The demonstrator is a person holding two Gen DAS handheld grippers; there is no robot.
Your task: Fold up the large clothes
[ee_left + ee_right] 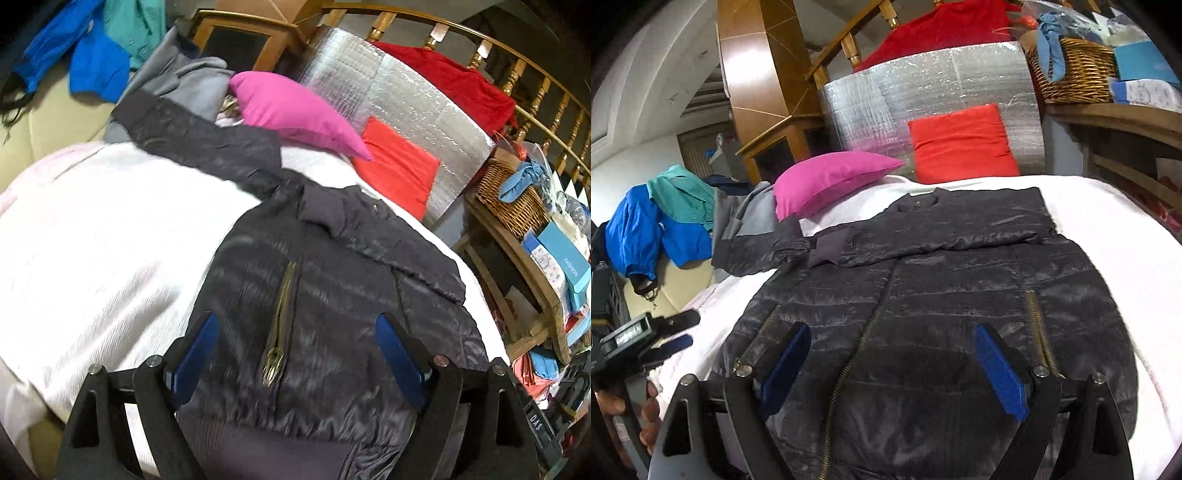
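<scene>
Dark quilted jacket [332, 295] lies front-up on the white bedspread [110, 240], hem at the near edge, collar toward the far edge.

Left wrist view: left gripper [295, 354] hovers over the hem with blue pads [197, 350] spread wide and nothing between them. One sleeve [207, 147] stretches out toward the far left corner of the bed, onto a grey garment [184, 77]. The other sleeve appears folded across the chest. A brass pocket zip [280, 317] shows between the pads. Pink pillow [291, 110] and red cushion [399, 166] lean against a silver foil panel [406, 96] at the far edge, likely pushed back to leave folding room. On the shelf off the right edge, a blue box [565, 258] carries print too blurred to read; "DAS" shows on black gear at lower right.

Right wrist view: right gripper [890, 362] also stands wide and empty above the lower front of the jacket [923, 295], beside the centre zip [849, 369]. The folded sleeve [942, 232] lies flat across the chest, cuff pointing toward the left edge. The left gripper [670, 332] sits off the left edge of the bed, held by a hand [646, 413]; its label is unreadable. Wicker basket [1075, 70] is on the shelf.

Judgement: one sleeve is in; the outstretched sleeve is probably next.
</scene>
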